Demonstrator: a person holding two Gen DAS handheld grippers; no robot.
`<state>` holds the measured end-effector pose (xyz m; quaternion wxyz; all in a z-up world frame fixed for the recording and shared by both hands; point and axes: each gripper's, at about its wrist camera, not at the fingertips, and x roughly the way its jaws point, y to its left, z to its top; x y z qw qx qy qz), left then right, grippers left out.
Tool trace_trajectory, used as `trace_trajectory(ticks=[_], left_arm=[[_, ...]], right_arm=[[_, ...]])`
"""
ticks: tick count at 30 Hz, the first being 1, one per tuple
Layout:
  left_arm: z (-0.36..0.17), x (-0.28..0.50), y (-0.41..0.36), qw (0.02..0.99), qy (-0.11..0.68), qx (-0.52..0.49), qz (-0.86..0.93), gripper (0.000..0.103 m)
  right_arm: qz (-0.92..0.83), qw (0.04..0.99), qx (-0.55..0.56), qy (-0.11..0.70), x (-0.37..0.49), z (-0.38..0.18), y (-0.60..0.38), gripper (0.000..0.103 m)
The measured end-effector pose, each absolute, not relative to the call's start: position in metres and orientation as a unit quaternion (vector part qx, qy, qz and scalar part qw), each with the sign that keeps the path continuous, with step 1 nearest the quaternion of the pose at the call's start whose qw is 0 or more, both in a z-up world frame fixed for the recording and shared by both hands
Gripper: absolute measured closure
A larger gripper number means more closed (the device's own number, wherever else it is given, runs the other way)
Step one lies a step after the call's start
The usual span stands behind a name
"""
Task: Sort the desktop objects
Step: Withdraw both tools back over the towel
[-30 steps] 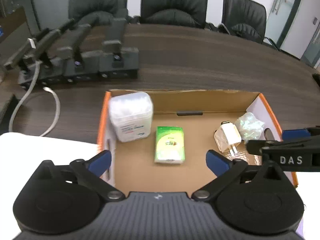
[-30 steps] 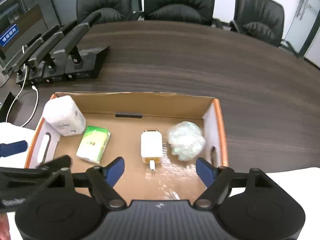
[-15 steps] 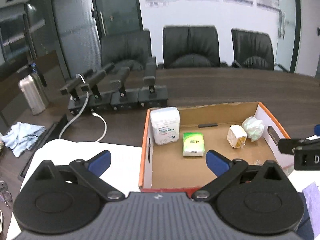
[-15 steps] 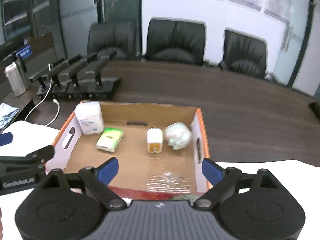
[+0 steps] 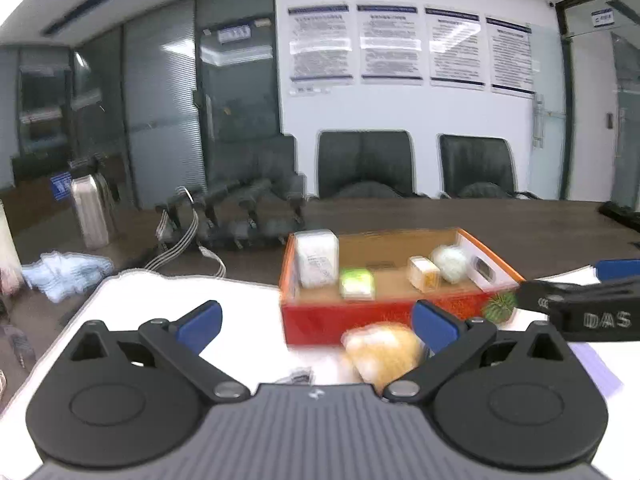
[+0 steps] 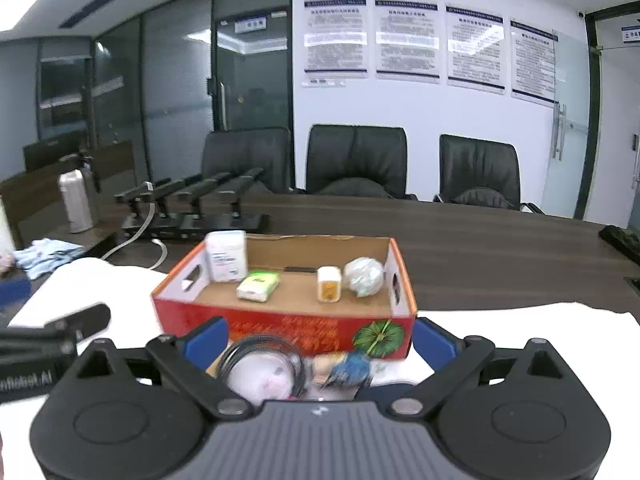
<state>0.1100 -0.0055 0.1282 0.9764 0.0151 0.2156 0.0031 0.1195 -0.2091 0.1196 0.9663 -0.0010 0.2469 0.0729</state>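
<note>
The cardboard box (image 6: 280, 322) stood on the white mat at the near edge of the bench (image 6: 500, 248), and it already held a white tub (image 6: 225, 256), a green tissue pack (image 6: 258, 286), a white plug adapter (image 6: 329, 284) and a crumpled plastic ball (image 6: 363, 277). In front of the box, unsorted, lay a coiled black cable (image 6: 260, 364) over something pale, a small blue-and-tan item (image 6: 346, 366) too blurred to name, and, in the left wrist view, a yellowish wrapped lump (image 5: 382, 354) with a small dark clip-like piece (image 5: 298, 375) beside it.

The right gripper (image 6: 320, 342) had just been opening and its jaws stood wide, the cable and the blue item lying low between them but not pressed by either pad. The left gripper (image 5: 316, 320) was likewise wide, holding nothing, with the yellowish lump close to its right jaw.

The step in hand looked like choosing the next loose item. To do it well, each gripper should tip down over one item only and centre it before closing. The cable would want a grip across its bundled loops, so that it does not uncoil or drag its neighbour. The lump looked soft, so a light squeeze should serve.
</note>
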Motion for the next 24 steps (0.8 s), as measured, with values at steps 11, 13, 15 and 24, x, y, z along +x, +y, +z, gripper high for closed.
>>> trace_trajectory(ticks=[11,13,15,24], left_arm=[[0.104,-0.063,0.02,0.964,0.239,-0.05,-0.102,0.0],[0.104,-0.086,0.021,0.968,0.228,-0.038,-0.092,0.0],[0.103,-0.105,0.019,0.973,0.213,-0.024,-0.081,0.0],[0.068,-0.126,0.005,0.971,0.227,-0.014,-0.075,0.0]], right_arm=[[0.143,0.949,0.061,0.276,-0.042,0.081,-0.233,0.004],[0.146,0.949,0.072,0.269,-0.067,0.08,-0.24,0.004],[0.143,0.952,0.075,0.259,-0.088,0.078,-0.244,0.002],[0.127,0.961,0.045,0.241,-0.13,0.06,-0.244,0.001]])
